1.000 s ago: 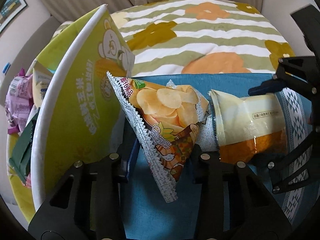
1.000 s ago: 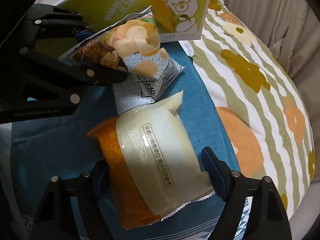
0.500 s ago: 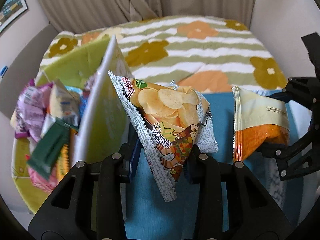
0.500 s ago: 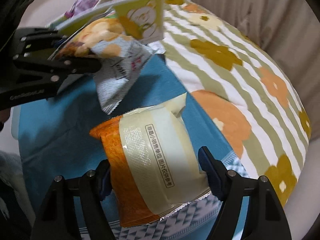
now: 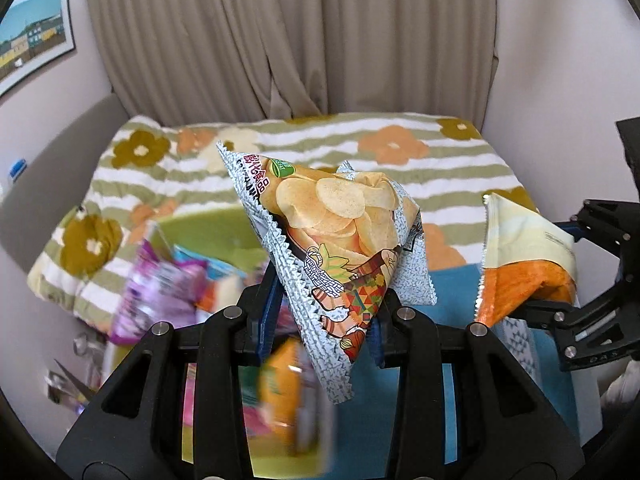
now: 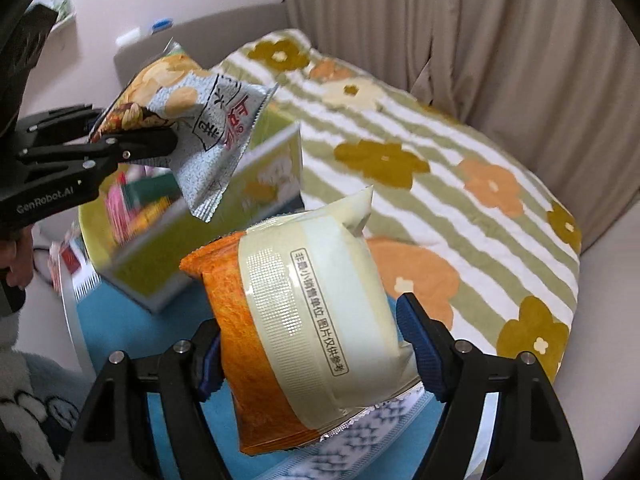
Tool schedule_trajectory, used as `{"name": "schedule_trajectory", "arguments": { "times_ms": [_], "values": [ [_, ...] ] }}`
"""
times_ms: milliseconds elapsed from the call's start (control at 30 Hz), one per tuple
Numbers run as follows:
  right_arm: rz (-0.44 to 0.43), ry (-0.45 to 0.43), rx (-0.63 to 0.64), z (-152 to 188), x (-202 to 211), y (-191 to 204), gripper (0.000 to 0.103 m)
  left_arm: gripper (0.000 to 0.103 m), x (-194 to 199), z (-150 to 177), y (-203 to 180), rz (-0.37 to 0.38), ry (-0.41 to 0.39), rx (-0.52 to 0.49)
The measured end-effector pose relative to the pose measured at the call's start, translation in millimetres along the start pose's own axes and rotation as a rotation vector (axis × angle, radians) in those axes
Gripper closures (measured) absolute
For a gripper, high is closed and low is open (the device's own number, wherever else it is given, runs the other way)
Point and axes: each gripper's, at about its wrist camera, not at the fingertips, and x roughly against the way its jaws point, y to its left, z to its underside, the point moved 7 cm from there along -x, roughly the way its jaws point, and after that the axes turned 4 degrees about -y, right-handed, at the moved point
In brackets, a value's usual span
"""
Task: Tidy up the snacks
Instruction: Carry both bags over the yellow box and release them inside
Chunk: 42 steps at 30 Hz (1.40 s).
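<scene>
1. Since the earlier frame both packets have come up off the blue cloth [image 6: 120, 328]; the green box [image 6: 224, 216] now sits below them, its contents in view.
2. Chip bag [image 5: 340, 248]: grey, sawtooth-edged, hanging in the air above the box. Left gripper [image 5: 326, 312] clenched on its lower corner, the rest of the bag standing up beyond the pads.
3. Orange-and-cream packet [image 6: 304, 320]: also airborne, over the cloth's near edge. Right gripper [image 6: 308, 356] grasps it across its width; its jaws have just been closing a little, packet between them, puffed sides bulging past the pads.
4. Box: open-topped, already holding purple, pink and orange packets (blurred). It lies between the two grippers' loads and the striped floral bedspread [image 6: 440, 168].
5. Step in hand, by judgement: carrying both packets to the box. To do it well, bring one packet over the opening at a time so the grippers do not cross, lower until the packet is inside the walls, then release. The chip bag is held by a corner only and may swing; move it steadily.
6. Curtain [image 5: 300, 40] and a framed picture [image 5: 32, 32] behind; a person's hand [image 6: 16, 260] holds the left gripper's handle.
</scene>
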Motion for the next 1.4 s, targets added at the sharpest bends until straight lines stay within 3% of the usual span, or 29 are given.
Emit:
{"name": "schedule_trajectory", "arguments": {
  "times_ms": [300, 500, 533, 633, 733, 967, 1167, 1400],
  "values": [
    [0.021, -0.067, -0.120, -64.2, -7.2, 68.2, 0.031, 0.070, -38.8, -23.3, 100.7, 0.040, 0.046, -0.010],
    [0.023, -0.074, -0.202, -90.1, -35.5, 97.3, 0.031, 0.067, -88.2, -20.1, 129.9, 0.088, 0.119, -0.041],
    [0.026, -0.069, -0.216, -92.1, -40.4, 101.4, 0.031, 0.060, -94.2, -18.9, 133.1, 0.091, 0.130, -0.050],
    [0.038, -0.048, -0.250, -94.3, -50.6, 109.5, 0.031, 0.001, -100.5, -13.6, 143.4, 0.093, 0.130, -0.062],
    [0.050, -0.033, -0.281, -93.0, -57.0, 116.0, 0.031, 0.000, -93.9, -6.5, 154.7, 0.126, 0.114, -0.061],
    [0.087, -0.031, -0.347, -96.0, -53.7, 130.5, 0.031, 0.000, -63.4, 4.3, 194.7, 0.112, 0.097, -0.046],
    [0.126, -0.054, -0.381, -116.4, -43.5, 144.8, 0.029, 0.000, -38.9, 11.8, 228.5, 0.091, 0.080, 0.007],
    [0.099, -0.032, -0.387, -124.0, -59.3, 172.7, 0.028, 0.000, -12.6, 39.5, 258.8, 0.026, 0.091, 0.076]
  ]
}}
